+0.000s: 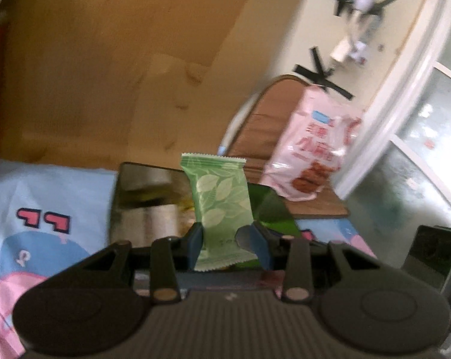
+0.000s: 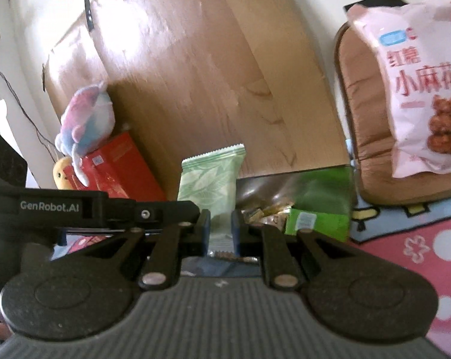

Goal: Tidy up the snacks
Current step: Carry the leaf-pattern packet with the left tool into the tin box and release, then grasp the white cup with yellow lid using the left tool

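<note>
My left gripper (image 1: 229,240) is shut on a pale green leaf-print snack packet (image 1: 219,197), held upright above a shiny box (image 1: 141,203) on the cartoon cloth. My right gripper (image 2: 220,229) is shut on a similar green leaf-print packet (image 2: 210,185), held upright in front of a box of small wrapped sweets (image 2: 264,212) with a green carton (image 2: 318,224) beside it. The left gripper's body (image 2: 60,209) shows at the left of the right wrist view. A large pink snack bag (image 1: 312,149) leans on a brown cushion (image 1: 255,128); it also shows in the right wrist view (image 2: 420,89).
A big cardboard sheet (image 2: 210,68) leans on the wall behind. A plush toy (image 2: 84,119) sits on a red box (image 2: 120,170) at the left. A black device (image 1: 435,257) stands at the right. The blue and pink cloth (image 2: 420,245) covers the surface.
</note>
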A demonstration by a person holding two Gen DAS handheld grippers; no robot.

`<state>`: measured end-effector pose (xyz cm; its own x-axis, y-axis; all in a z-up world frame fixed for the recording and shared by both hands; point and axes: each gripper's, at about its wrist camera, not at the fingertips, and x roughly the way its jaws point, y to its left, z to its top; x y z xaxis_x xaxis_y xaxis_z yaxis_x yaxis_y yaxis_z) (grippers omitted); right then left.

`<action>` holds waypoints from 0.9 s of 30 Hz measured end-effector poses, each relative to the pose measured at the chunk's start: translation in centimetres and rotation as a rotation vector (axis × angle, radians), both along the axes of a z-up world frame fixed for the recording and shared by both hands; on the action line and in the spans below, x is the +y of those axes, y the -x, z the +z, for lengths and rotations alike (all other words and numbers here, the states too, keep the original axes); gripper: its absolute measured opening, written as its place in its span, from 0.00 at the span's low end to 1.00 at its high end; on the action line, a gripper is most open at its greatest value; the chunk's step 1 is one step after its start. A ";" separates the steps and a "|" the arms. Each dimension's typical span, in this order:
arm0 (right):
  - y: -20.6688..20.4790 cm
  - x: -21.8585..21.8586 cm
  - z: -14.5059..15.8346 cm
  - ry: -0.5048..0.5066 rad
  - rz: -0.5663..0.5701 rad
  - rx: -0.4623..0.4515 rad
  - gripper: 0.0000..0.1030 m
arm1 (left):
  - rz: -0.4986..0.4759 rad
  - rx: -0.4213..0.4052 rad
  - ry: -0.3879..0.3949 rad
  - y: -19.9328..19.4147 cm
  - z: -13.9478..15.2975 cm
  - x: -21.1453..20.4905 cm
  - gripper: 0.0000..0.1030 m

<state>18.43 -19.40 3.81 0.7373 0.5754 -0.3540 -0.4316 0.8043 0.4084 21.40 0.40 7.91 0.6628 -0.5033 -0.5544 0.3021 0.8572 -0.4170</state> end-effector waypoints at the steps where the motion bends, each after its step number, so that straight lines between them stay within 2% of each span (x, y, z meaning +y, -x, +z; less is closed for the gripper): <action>1: -0.5 0.5 -0.2 0.011 0.011 0.005 0.18 | 0.018 0.011 -0.002 -0.3 -0.4 0.4 0.37; 2: -1.0 0.9 -0.4 0.023 0.019 0.007 0.20 | 0.030 0.023 0.000 -0.7 -0.7 0.7 0.45; 4: -1.5 1.9 -0.7 0.061 0.017 -0.010 0.21 | 0.059 0.034 0.001 -0.9 -1.1 1.3 0.49; 7: -1.0 2.0 -0.3 0.052 -0.012 -0.038 0.28 | 0.069 0.021 0.012 -0.2 -0.9 2.1 0.49; 10: 0.5 1.1 0.1 0.026 -0.016 -0.053 0.28 | 0.070 -0.019 0.037 1.8 0.1 3.3 0.50; 13: 3.0 1.1 0.0 0.014 0.039 -0.046 0.28 | 0.089 -0.053 0.046 4.6 0.7 5.3 0.52; 15: 4.8 2.0 -0.5 0.049 0.096 -0.050 0.29 | 0.130 -0.056 0.039 6.3 0.7 7.1 0.53; 17: 5.8 3.1 -1.3 0.095 0.137 -0.047 0.33 | 0.187 -0.030 0.051 7.1 0.1 8.9 0.53; 20: 5.7 5.1 -2.5 0.135 0.176 -0.002 0.41 | 0.240 0.041 0.123 7.2 -1.1 11.0 0.53; 22: 5.1 6.2 -3.0 0.163 0.181 0.014 0.41 | 0.246 0.053 0.147 7.1 -1.7 11.4 0.53; 27: 4.0 7.6 -3.7 0.178 0.161 0.058 0.55 | 0.187 0.082 0.132 5.7 -3.0 9.6 0.57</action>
<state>14.41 -11.80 0.14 0.6165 0.6086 -0.4995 -0.5397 0.7886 0.2947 15.70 10.02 4.88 0.7064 -0.4479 -0.5480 0.1037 0.8314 -0.5459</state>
